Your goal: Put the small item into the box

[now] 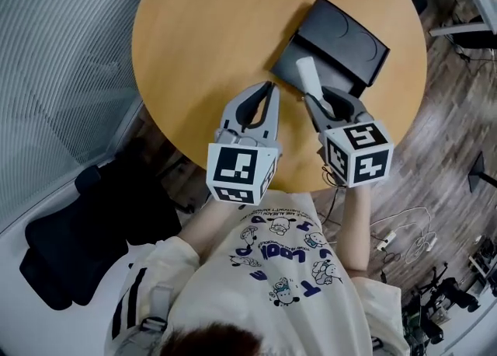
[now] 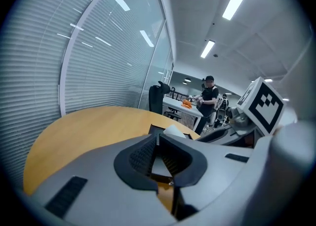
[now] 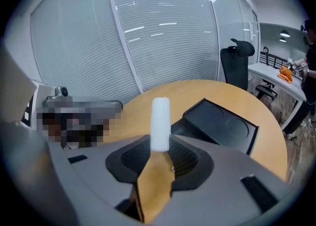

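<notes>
A round wooden table [image 1: 202, 51] fills most of the head view. On its far right side sits the black box [image 1: 342, 43], open, with its lid leaning back behind the tray.

The left gripper [image 1: 269, 89] hangs over the near part of the table with its jaws drawn together at the tips and nothing between them.

The right gripper [image 1: 314, 96] is clenched on the small item [image 1: 308, 76], a white tube. It pinches only the near end, so most of the tube sticks out past the jaws. From the head view the tube lies over the near part of the box, raised clear of it rather than inside.

The grip looks like the weak point. A smooth round tube pinched at one end may swivel or slide out. If it is let go from up here, it could bounce off the box rim or roll away across the table.
</notes>
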A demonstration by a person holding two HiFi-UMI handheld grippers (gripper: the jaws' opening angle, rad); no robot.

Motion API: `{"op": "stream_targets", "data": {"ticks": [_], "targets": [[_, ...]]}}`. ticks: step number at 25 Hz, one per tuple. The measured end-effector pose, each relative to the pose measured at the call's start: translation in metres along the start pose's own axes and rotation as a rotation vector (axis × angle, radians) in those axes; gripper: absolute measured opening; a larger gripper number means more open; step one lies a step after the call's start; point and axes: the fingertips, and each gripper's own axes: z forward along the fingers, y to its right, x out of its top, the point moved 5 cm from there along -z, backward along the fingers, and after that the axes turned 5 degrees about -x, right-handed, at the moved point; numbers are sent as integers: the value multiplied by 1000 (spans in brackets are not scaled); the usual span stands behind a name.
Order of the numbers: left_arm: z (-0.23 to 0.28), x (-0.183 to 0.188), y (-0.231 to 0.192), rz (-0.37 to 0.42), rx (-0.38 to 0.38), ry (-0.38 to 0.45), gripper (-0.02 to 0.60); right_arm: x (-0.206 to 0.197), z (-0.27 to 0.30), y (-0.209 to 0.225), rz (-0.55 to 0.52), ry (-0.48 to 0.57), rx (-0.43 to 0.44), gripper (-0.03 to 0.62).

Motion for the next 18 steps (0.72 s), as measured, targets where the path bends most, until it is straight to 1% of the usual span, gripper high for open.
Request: {"op": "stream_targets", "data": {"ticks": [4, 8, 15, 18], "targets": [[-3, 17, 7, 39, -34, 42, 29, 5, -14, -6, 53, 64, -49, 133], [-11, 29, 12, 60, -53, 71, 29, 7, -27, -17, 83, 119, -97, 133], [-18, 41, 20, 93, -85, 109, 29, 5, -43, -28, 114, 192, -165, 133], [-22, 43, 21, 102, -94, 118, 29, 5, -51, -31, 135, 240, -211, 133]]}}
